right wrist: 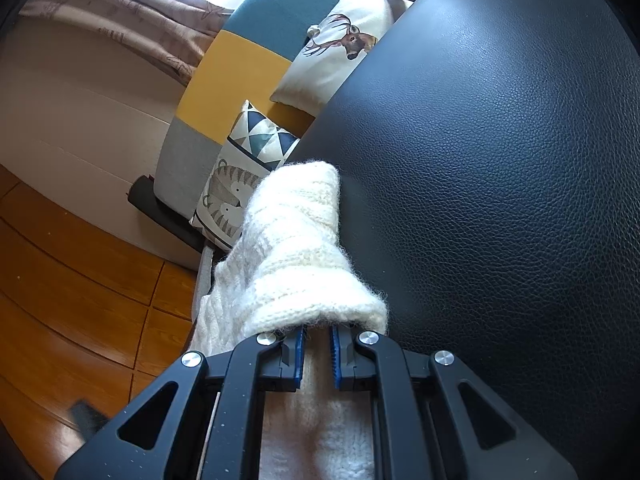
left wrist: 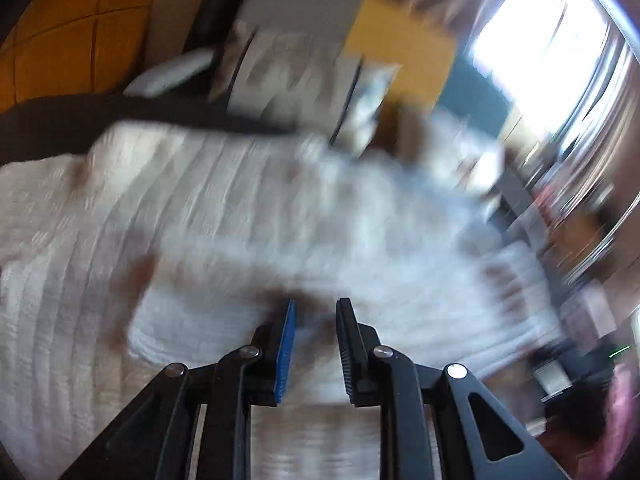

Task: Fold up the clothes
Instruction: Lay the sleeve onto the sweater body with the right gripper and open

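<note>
Black pebbled leather [right wrist: 500, 168] makes up the work surface, with orange-brown wooden floor [right wrist: 80, 264] beside it and a sofa in teal, yellow and grey blocks [right wrist: 236, 64] beyond.

Nearest in the right wrist view, the right gripper [right wrist: 318, 334] has its blue-padded jaws drawn almost together on a cuff-like rolled end of the cream woolly knitted garment [right wrist: 296, 256]. The wool bunches over the fingertips and hides them, so the pinch itself is judged from the narrow gap and the way the fabric rises from the jaws. That grip probably pins one end so the rest can be laid out against it. Further off, the knit runs along the edge of the leather and some of it hangs over the side toward the floor.

In the left wrist view, which is heavily blurred, the left gripper [left wrist: 316, 312] points down at the same cream knit [left wrist: 224, 208], spread broad and ribbed beneath it. Its jaws stand partly apart with nothing visibly between them; whether they touch the wool I cannot tell. It looks placed to take a second hold for a fold.

Farthest away, patterned cushions [right wrist: 248, 160] rest on the sofa, and brownish curtains [right wrist: 132, 8] hang by a bright window.
</note>
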The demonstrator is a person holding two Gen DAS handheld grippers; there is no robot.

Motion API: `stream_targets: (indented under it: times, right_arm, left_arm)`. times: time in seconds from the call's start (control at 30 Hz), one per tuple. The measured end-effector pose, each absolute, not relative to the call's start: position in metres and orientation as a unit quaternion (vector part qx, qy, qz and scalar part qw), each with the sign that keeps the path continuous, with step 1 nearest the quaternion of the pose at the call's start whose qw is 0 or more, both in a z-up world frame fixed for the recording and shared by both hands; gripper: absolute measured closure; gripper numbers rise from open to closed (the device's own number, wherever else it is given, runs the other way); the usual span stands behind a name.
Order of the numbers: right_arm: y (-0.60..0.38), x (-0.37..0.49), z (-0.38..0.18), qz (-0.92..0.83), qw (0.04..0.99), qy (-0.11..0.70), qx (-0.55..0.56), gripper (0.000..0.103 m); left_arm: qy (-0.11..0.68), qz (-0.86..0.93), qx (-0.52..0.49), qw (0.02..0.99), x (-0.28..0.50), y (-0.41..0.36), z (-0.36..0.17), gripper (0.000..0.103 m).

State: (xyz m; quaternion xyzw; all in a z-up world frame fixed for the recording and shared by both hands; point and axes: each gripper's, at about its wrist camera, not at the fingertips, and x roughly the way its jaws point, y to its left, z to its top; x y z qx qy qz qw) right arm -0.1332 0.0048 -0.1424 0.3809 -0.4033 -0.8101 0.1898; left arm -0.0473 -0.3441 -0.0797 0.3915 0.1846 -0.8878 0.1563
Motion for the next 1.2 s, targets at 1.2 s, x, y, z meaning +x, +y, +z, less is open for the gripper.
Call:
stream_targets:
  times: [1.2]
  right_arm:
    - [-0.062, -0.182, -0.103, -0.852, 0.267, -0.039, 0.448, 0.08]
  left_arm:
    - [0.113, -0.89, 0.378, 0.23, -0.052, -0.371, -0.09, 0.078]
